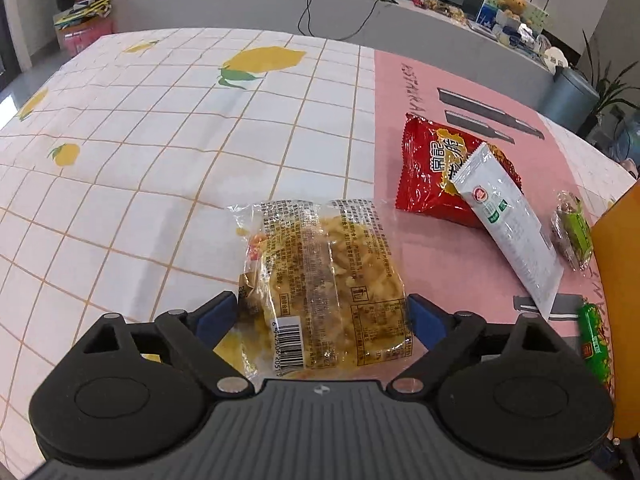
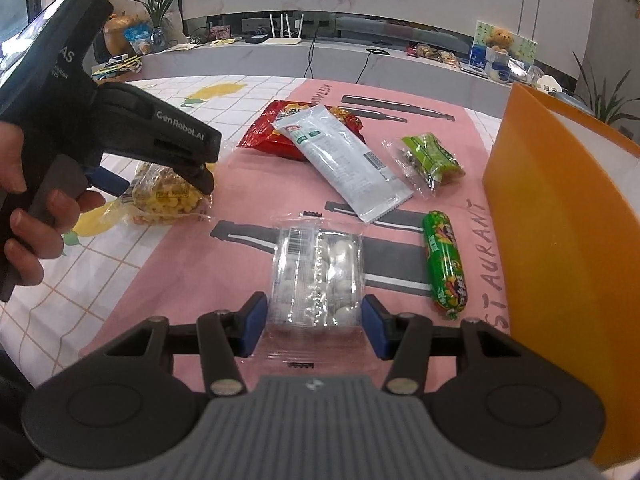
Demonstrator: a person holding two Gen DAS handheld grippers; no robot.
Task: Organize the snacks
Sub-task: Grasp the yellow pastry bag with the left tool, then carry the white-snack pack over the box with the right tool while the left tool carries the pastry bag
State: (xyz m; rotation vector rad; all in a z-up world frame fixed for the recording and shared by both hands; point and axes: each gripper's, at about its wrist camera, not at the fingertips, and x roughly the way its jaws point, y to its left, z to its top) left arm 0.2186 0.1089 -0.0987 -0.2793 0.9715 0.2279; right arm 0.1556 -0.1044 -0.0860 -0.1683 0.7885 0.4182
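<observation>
Six snack packs lie out on the tablecloth [image 1: 160, 128], and both grippers are down among them. Left gripper [image 1: 322, 314] hangs wide open over the clear bag of yellow crisps [image 1: 324, 276], blue pads either side, neither one pressing on the wrapper; it lies where the lemon-print cloth meets the pink mat [image 2: 192, 276]. Right gripper [image 2: 314, 320] has its pads against both edges of the clear pack of white candies [image 2: 318, 276] and grips it, low on the pink mat. Beyond that, the red packet [image 2: 276, 136] sits under a white sachet [image 2: 344, 160]. Just to the right, a small green-labelled clear pack [image 2: 430, 160] and the green sausage stick [image 2: 446, 260], near the orange box wall [image 2: 560, 220].
</observation>
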